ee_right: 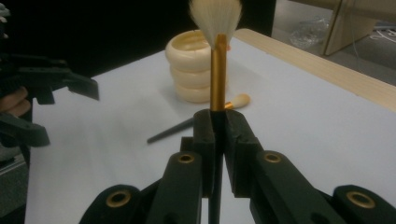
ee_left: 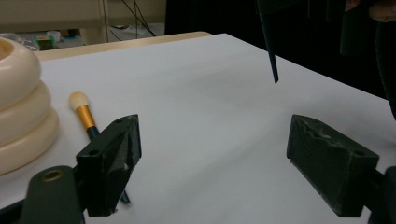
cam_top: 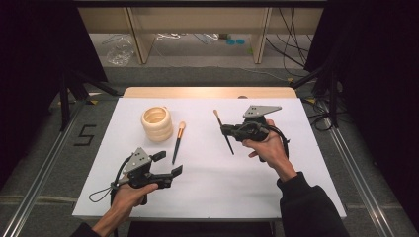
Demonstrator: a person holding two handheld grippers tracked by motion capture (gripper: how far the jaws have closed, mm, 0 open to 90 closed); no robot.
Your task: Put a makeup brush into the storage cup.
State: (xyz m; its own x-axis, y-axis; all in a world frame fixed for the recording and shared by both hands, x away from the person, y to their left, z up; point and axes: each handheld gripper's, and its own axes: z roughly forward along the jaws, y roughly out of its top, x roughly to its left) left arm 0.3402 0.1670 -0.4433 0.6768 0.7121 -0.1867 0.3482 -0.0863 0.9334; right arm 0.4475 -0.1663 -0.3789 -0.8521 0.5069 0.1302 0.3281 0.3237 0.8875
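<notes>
I have one brush (ee_right: 218, 70) clamped in the right gripper (ee_right: 217, 122), lifted off the table. Left gripper (ee_left: 212, 154) gapes empty. Second brush (cam_top: 178, 138) remains beside the ringed holder (cam_top: 156, 123).

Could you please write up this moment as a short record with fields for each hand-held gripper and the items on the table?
right hand-held gripper: shut on the held brush, bristles pointing away from the jaws
left hand-held gripper: open, nothing between the jaws, low over the white table
second brush: lying flat on the table beside the holder
ringed cream holder: upright, left rear part of the table
</notes>
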